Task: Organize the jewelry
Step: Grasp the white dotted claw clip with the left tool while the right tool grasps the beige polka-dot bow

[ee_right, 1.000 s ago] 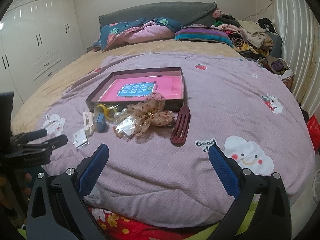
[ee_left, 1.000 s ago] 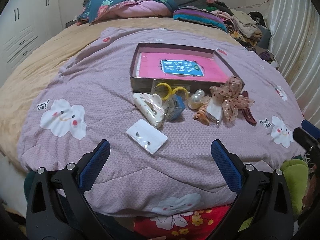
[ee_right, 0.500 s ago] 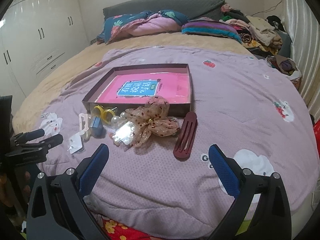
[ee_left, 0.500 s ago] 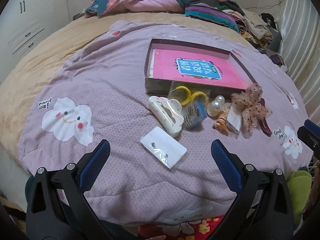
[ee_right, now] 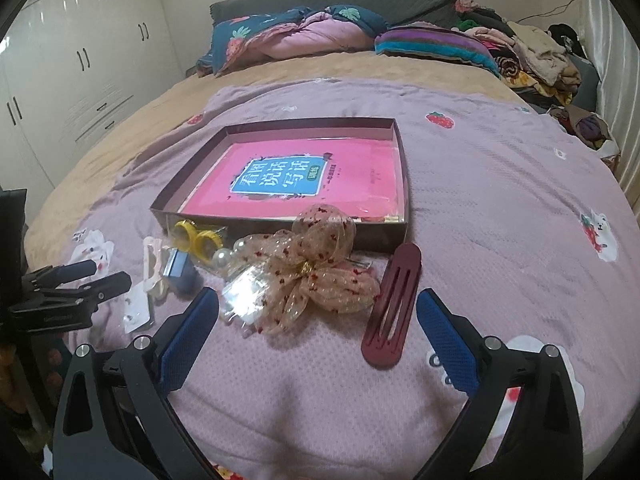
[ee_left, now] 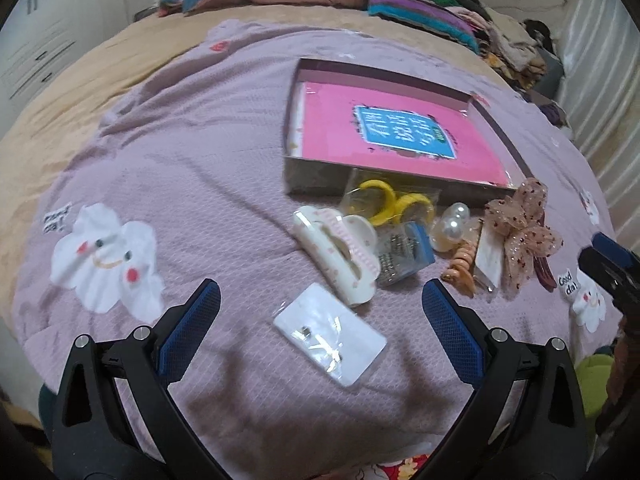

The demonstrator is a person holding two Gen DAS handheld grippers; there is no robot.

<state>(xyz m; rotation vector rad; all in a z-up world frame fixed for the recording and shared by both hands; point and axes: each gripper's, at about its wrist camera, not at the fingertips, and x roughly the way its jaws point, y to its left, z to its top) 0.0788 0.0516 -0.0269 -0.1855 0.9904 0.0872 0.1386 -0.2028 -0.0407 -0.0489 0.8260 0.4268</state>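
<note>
Earring card (ee_left: 330, 339) between spread jaws

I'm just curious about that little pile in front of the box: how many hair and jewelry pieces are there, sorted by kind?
Hair clips: 2, white claw clip, maroon clip
Bows: 1, dotted bow
Yellow hoops: 2
Pearl pieces: 1
Orange coil ties: 1
Earring cards: 1
Blue pin boxes: 1
Total: 9

Right tongs (ee_right: 318, 320) wide apart, empty, over the purple blanket (ee_right: 500, 208). Dotted bow (ee_right: 316, 276) lies between them, maroon clip (ee_right: 394, 308) just beside it; box (ee_right: 384, 236) with pink book (ee_right: 304, 182) behind.
</note>
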